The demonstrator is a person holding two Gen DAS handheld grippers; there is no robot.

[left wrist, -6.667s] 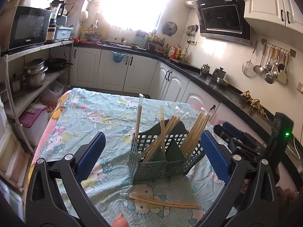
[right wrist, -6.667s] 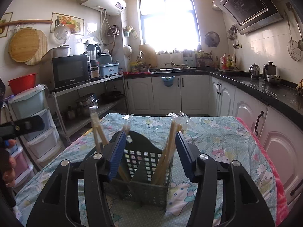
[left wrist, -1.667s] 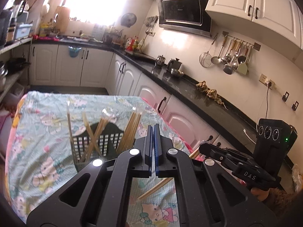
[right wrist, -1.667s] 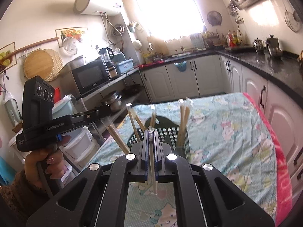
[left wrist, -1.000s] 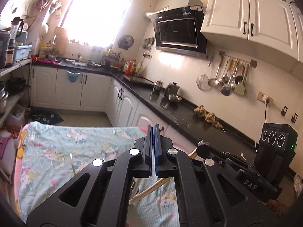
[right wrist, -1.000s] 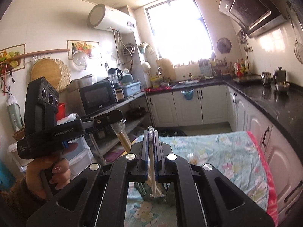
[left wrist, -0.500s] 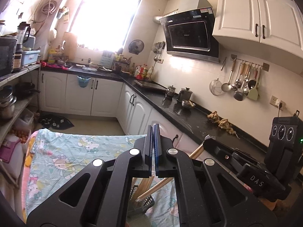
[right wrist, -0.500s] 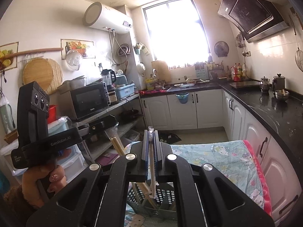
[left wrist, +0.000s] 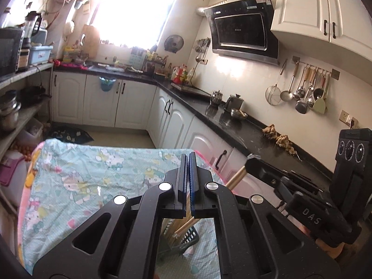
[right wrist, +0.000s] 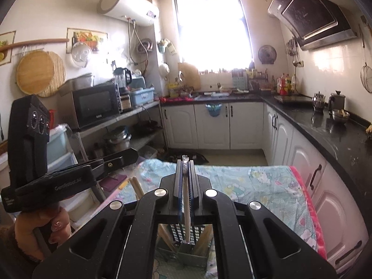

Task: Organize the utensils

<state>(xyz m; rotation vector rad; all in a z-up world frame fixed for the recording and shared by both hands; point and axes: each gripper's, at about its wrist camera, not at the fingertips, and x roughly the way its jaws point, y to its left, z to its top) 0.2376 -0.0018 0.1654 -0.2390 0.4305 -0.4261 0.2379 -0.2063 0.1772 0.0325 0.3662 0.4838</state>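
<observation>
We held both grippers above the table [left wrist: 76,169], which was covered with a cartoon-print cloth. Our right gripper [right wrist: 185,162] was clenched on a single pale chopstick [right wrist: 186,214] in a clear wrapper; the stick ran between the blue pads, its wrapped tip poking out just past the fingertips and its other end hanging down over the utensil basket [right wrist: 186,253]. Seen from the right wrist, that dark perforated basket stood on the cloth directly beneath our gripper, with wooden chopsticks [right wrist: 167,234] leaning in its compartments; we could not tell which compartment the held stick hung above.

Our left gripper [left wrist: 187,155] was pressed fully closed, its pads meeting with nothing showing between them at the tips. In the left wrist view, the basket [left wrist: 186,241] showed through the gap in the gripper's frame, holding more wooden chopsticks [left wrist: 179,225]. A thicker wooden stick [left wrist: 236,177] showed just right of our left gripper's fingers; what held it we could not make out.

Each wrist view also caught the other handheld unit at its edge, the left one gripped by our hand [right wrist: 39,234]
</observation>
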